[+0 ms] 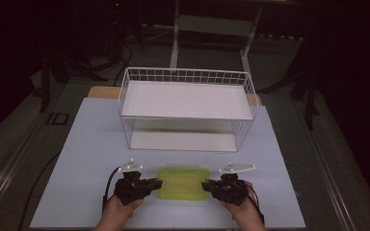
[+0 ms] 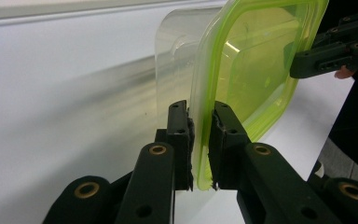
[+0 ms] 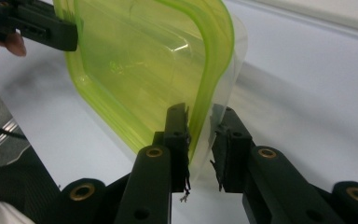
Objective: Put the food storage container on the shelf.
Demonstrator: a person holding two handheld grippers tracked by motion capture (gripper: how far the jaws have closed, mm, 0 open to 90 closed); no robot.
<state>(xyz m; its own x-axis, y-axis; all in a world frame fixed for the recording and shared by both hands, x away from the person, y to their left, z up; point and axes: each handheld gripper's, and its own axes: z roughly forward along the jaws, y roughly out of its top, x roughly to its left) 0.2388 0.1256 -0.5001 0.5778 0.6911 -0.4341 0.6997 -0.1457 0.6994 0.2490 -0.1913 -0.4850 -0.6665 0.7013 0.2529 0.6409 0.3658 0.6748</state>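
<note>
Container (image 1: 182, 183) with green lid sits low centre of the high view, on the white table (image 1: 86, 159), just in front of the wire basket (image 1: 187, 108). We see it flanked: left gripper (image 1: 157, 184) at its left edge, right gripper (image 1: 206, 185) at its right edge, hands coming in from the bottom.

Left gripper view: jaws pinched on the green lid rim (image 2: 200, 140), pads pressing both faces, clear tub wall (image 2: 177, 65) behind to the left. The other gripper (image 2: 303, 60) shows on the far rim, upper right.

Right gripper view: left jaw against the green rim (image 3: 205, 93); right jaw stands off with a visible gap, only the clear wall (image 3: 235, 70) between. So not clamped there, jaws part-spread around the edge.

Room: open table left and right of the container out to the table edges. Only a narrow strip ahead before the basket's front wires. Basket has an upper shelf (image 1: 188, 98) and a lower floor (image 1: 183, 141), both open toward us.
</note>
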